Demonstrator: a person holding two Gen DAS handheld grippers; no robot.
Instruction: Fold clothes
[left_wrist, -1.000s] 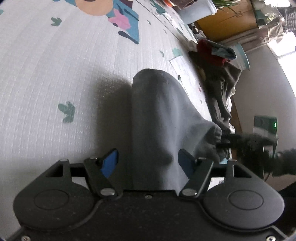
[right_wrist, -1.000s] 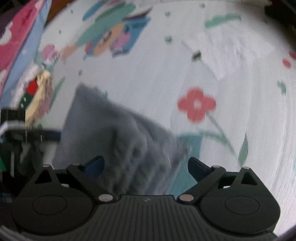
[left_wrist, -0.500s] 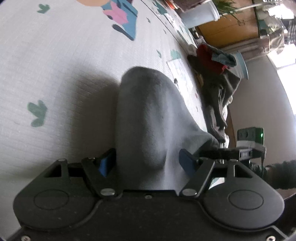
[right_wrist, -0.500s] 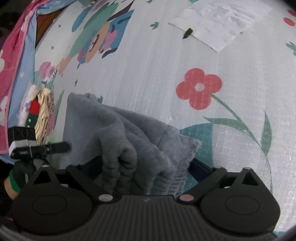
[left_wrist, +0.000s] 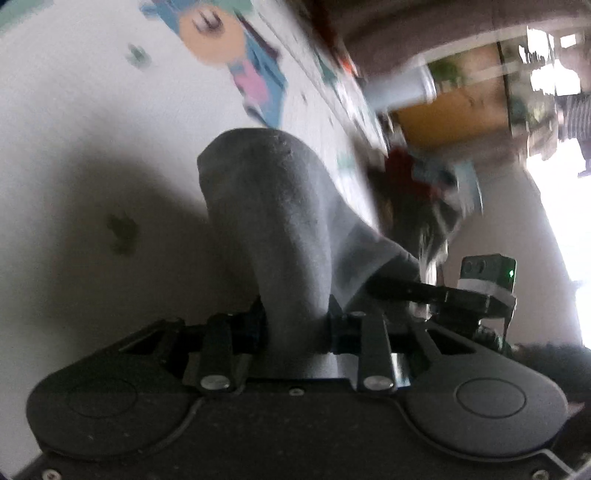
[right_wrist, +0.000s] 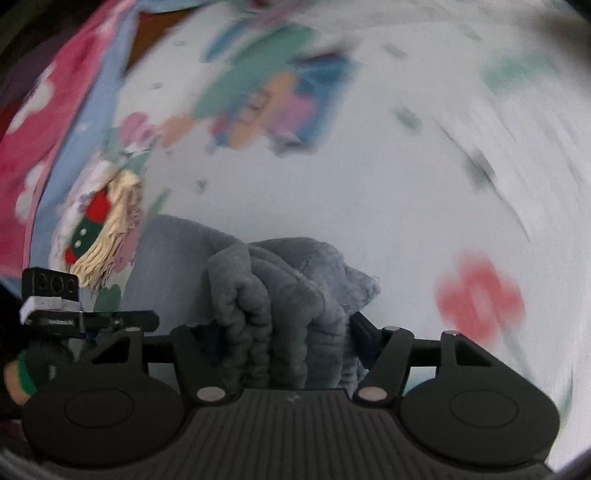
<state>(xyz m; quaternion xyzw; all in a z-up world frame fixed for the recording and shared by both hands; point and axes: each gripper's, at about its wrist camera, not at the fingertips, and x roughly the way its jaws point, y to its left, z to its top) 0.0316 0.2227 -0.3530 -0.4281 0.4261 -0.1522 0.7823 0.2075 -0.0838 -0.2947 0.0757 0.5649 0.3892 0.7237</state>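
Observation:
A grey fleece garment (left_wrist: 273, 206) rises off the white patterned mat (left_wrist: 74, 155) in the left wrist view. My left gripper (left_wrist: 295, 325) is shut on one bunched end of it. In the right wrist view the same grey garment (right_wrist: 280, 291) bulges in thick folds between the fingers of my right gripper (right_wrist: 286, 354), which is shut on it. The other gripper's body (left_wrist: 476, 288) shows at the right of the left wrist view, and the left one (right_wrist: 55, 302) at the left edge of the right wrist view. Both views are motion-blurred.
A dark heap of clothes with a red piece (left_wrist: 417, 192) lies at the mat's far edge, near a wooden cabinet (left_wrist: 454, 110). Folded colourful clothes (right_wrist: 103, 225) and a pink-and-blue blanket (right_wrist: 44, 122) lie left. A red flower print (right_wrist: 480, 299) marks the mat.
Both grippers have closed onto the grey garment, which they only straddled before. The garment is now pulled up off the mat, and both cameras are swinging.

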